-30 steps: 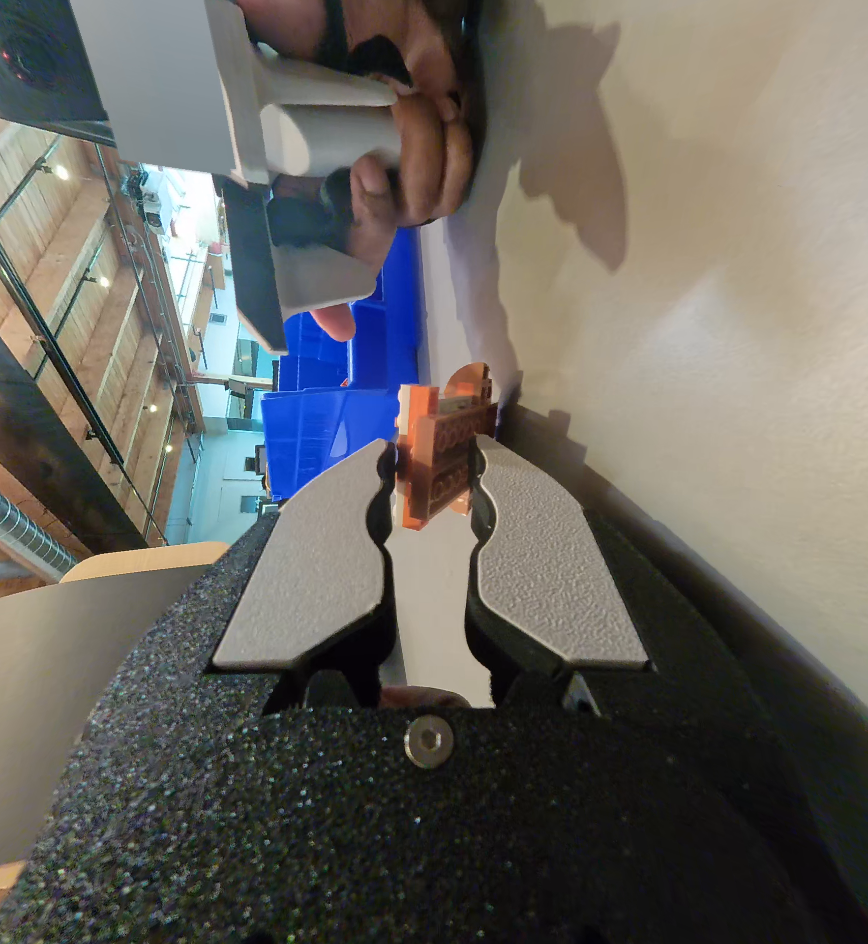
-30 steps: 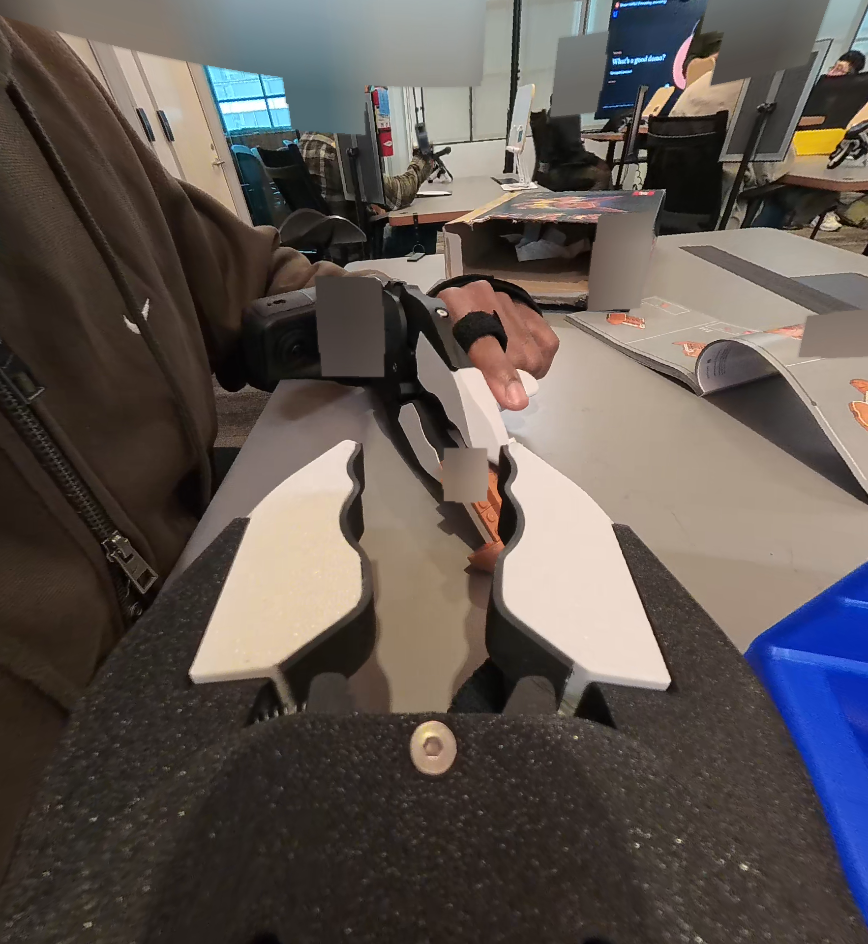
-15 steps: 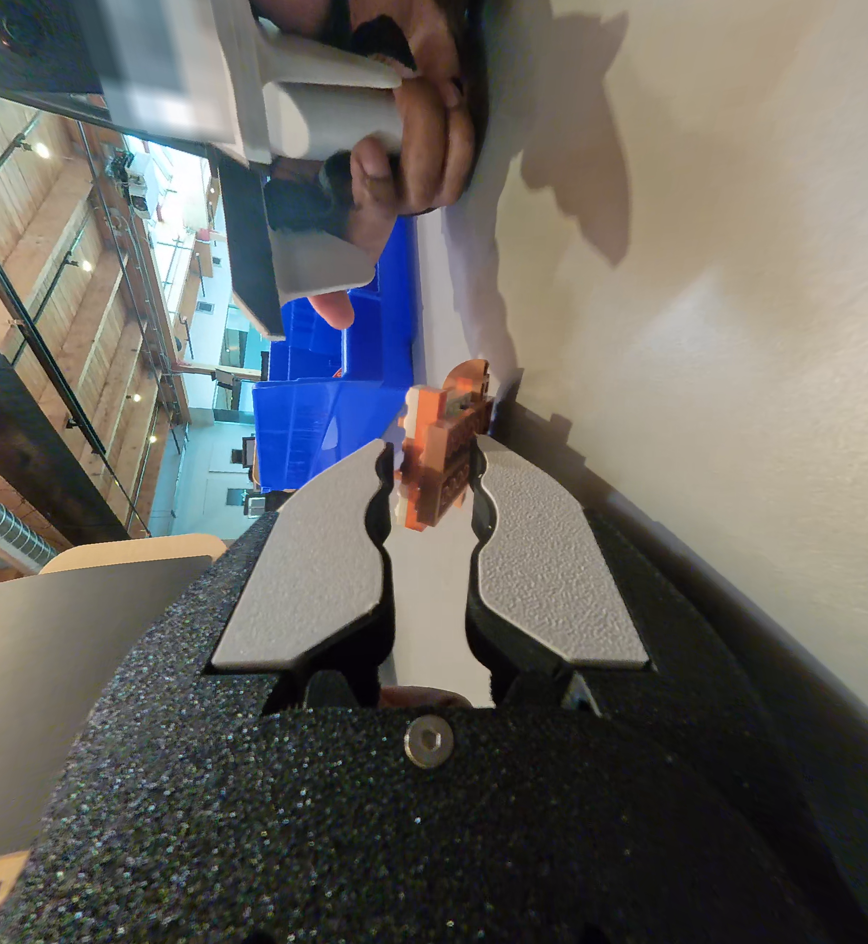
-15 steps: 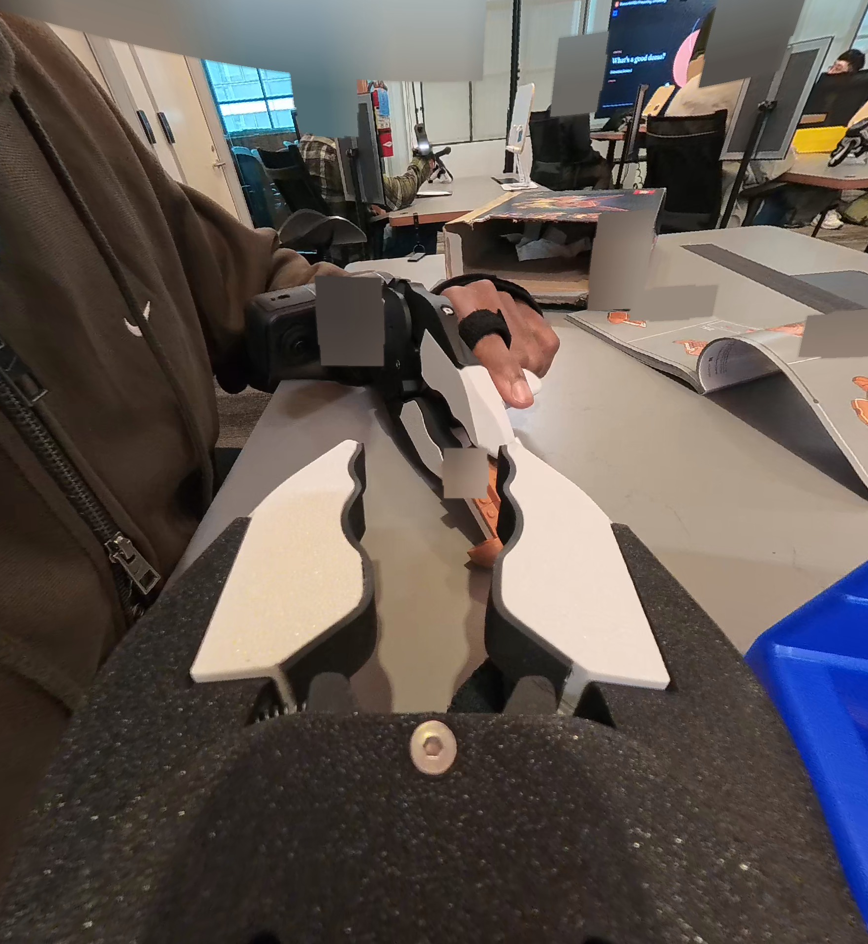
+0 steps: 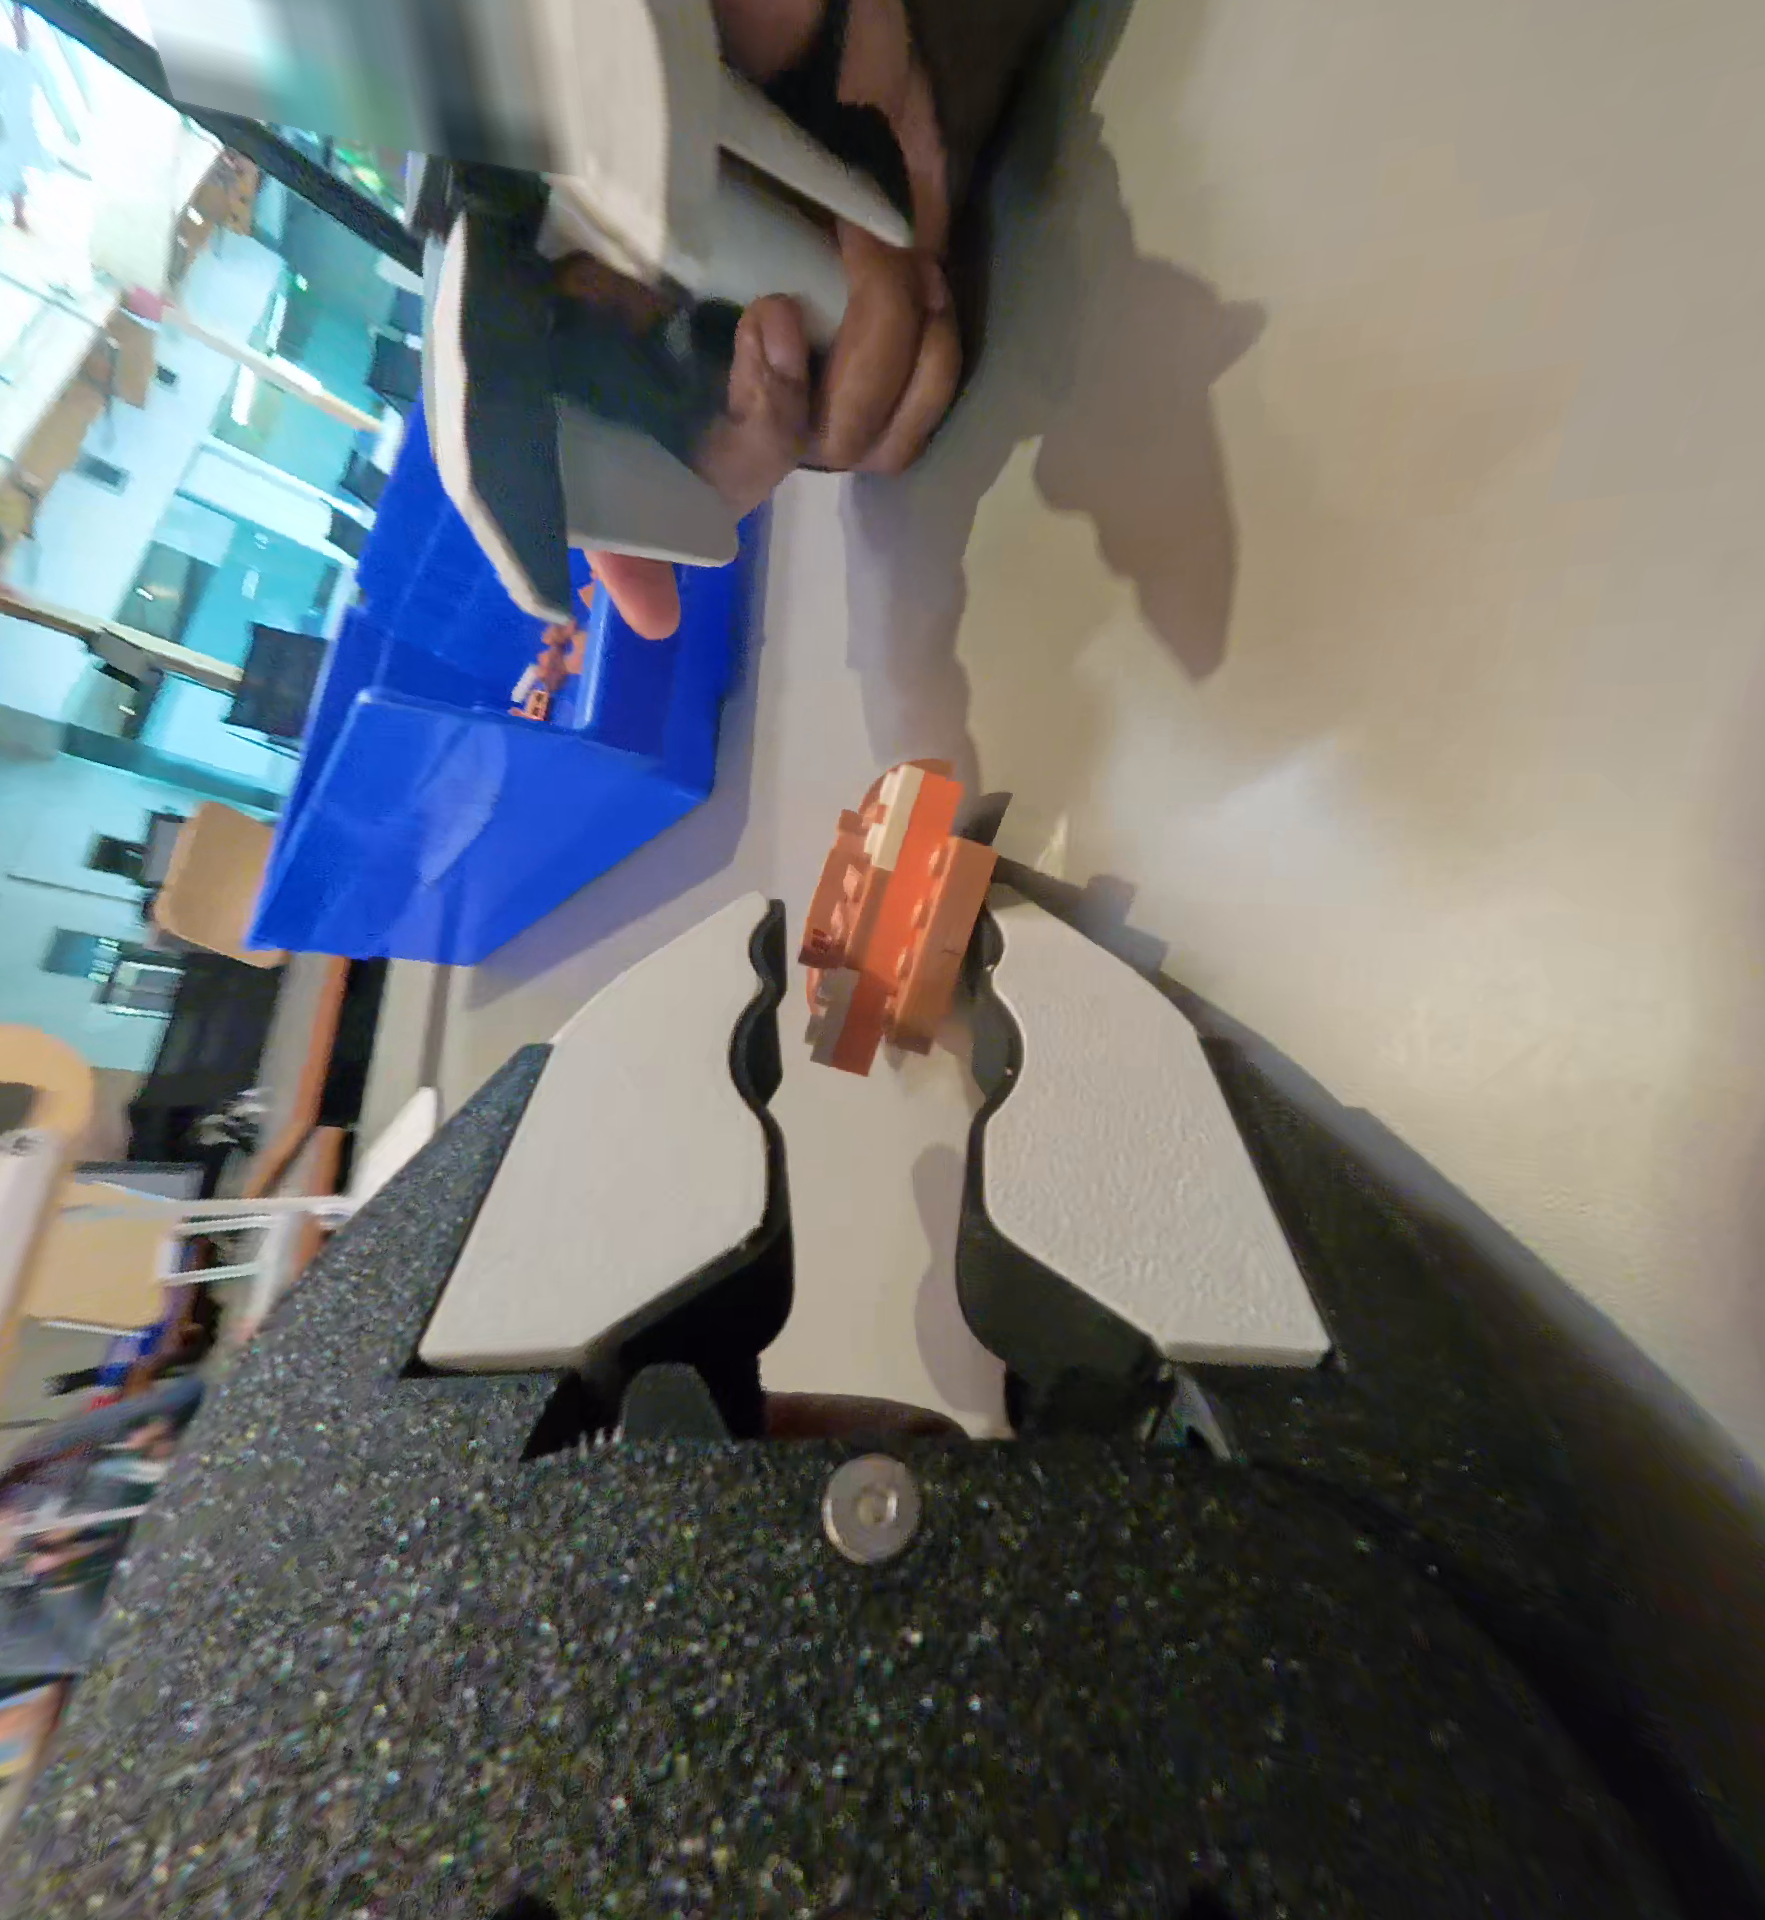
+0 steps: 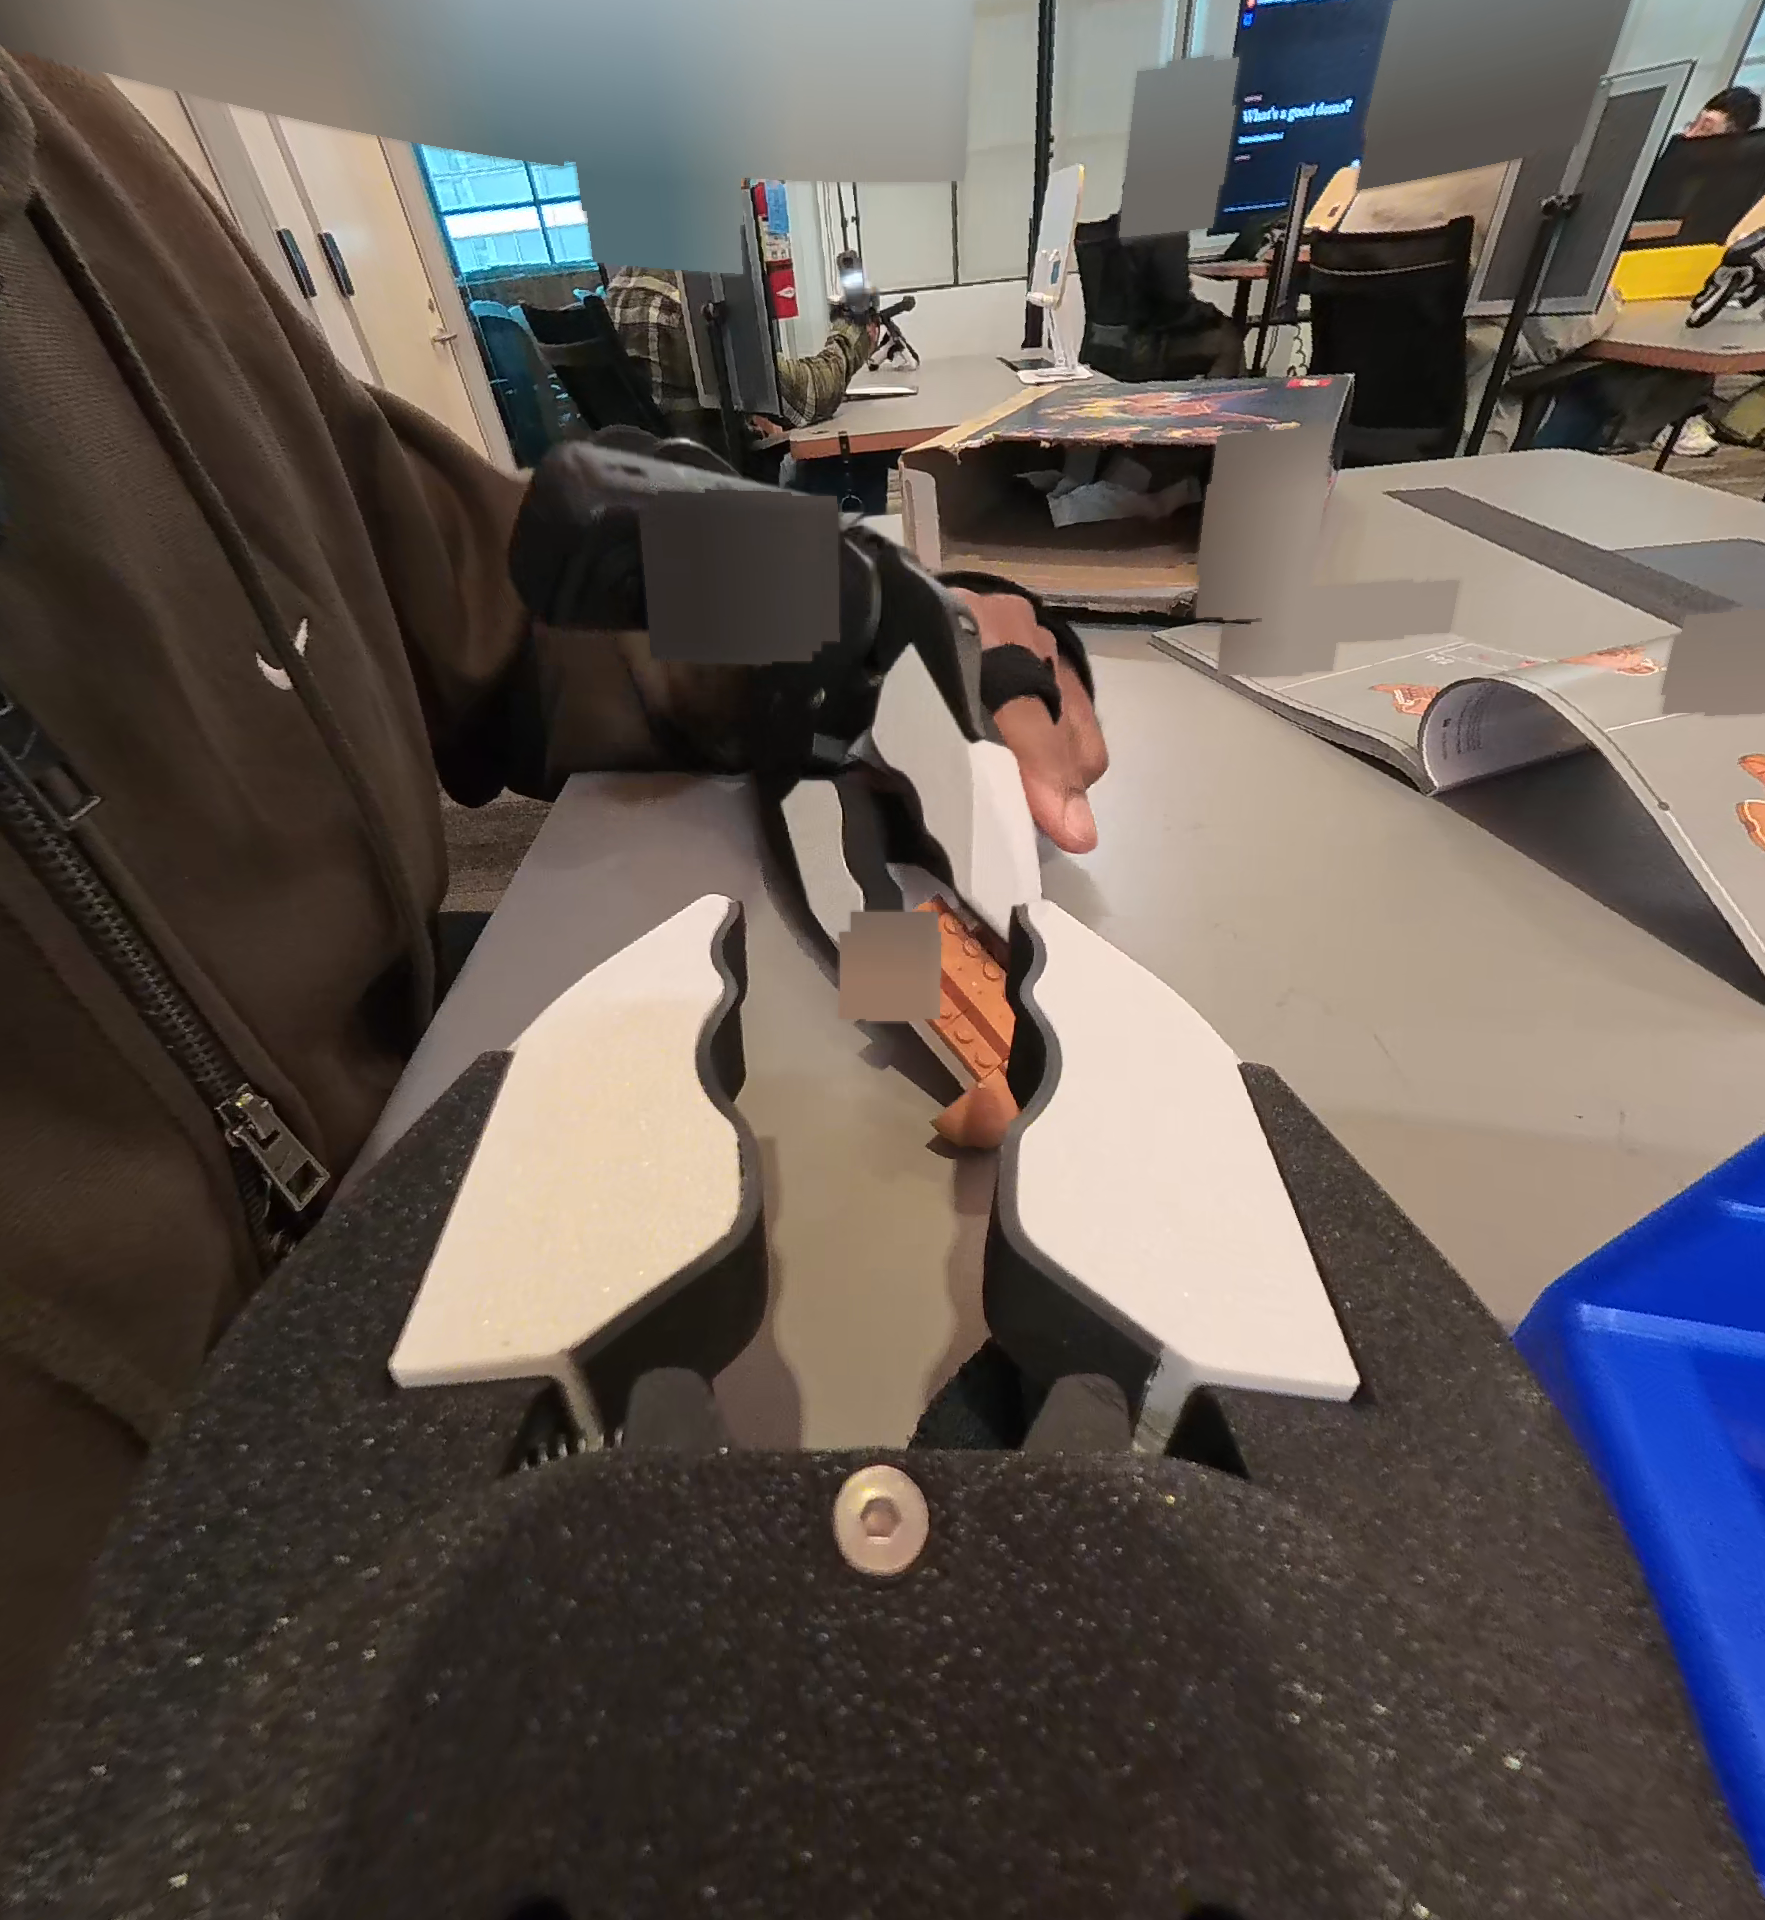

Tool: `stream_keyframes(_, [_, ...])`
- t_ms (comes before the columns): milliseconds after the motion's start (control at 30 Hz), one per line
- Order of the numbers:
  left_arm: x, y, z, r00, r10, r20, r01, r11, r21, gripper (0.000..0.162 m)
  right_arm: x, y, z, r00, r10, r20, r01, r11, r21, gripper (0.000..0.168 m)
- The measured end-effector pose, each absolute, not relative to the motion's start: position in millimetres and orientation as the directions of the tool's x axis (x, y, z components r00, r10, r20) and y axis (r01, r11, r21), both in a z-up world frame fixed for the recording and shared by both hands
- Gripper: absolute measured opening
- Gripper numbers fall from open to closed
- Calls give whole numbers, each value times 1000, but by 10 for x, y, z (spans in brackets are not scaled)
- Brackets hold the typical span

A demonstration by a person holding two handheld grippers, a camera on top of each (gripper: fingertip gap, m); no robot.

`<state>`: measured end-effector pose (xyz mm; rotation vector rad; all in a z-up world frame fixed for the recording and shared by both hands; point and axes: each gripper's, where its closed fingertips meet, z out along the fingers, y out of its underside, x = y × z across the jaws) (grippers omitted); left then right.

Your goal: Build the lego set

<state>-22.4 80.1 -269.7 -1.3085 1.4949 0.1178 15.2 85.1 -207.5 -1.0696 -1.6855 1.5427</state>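
An orange-brown lego assembly (image 5: 888,914) sits between the fingertips of my left gripper (image 5: 883,935). It leans on the right pad, and a thin gap shows at the left pad, so the jaws are slightly apart. In the right wrist view the assembly (image 6: 966,997) stands tilted with its rounded lower end on the grey table (image 6: 1325,987), between the left gripper's fingers (image 6: 961,810). My right gripper (image 6: 878,925) is open and empty, with its right fingertip just in front of the assembly. It shows higher up in the left wrist view (image 5: 639,582).
A blue parts bin (image 6: 1709,1403) stands at the right and also shows in the left wrist view (image 5: 483,831). An open instruction booklet (image 6: 1584,748) and an opened cardboard box (image 6: 1117,488) lie farther back. The person's jacket fills the left side.
My left gripper has swung and its jaws have widened a little. The assembly has tilted between them and its lower end now rests on the table. The right gripper has stayed open.
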Motion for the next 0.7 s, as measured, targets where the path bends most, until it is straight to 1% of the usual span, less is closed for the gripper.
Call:
stream_keyframes(200, [-215,712,-2704,273,-770,-577,-681,269,-681,36,146,852,-2086,-488,869,-88,164,-9,-986,48])
stream_keyframes(267, [-200,670,-2707,281,-809,-517,-655,232,-719,40,145,851,-2090,-488,868,-90,165,-9,-986,47])
stream_keyframes(467, [-198,583,-2715,297,-884,-361,-613,113,-782,62,142,855,-2091,-487,868,-94,166,-13,-986,47])
stream_keyframes(700, [-178,497,-2703,291,-925,-245,-572,37,-819,74,142,853,-2091,-487,869,-92,167,-11,-986,46])
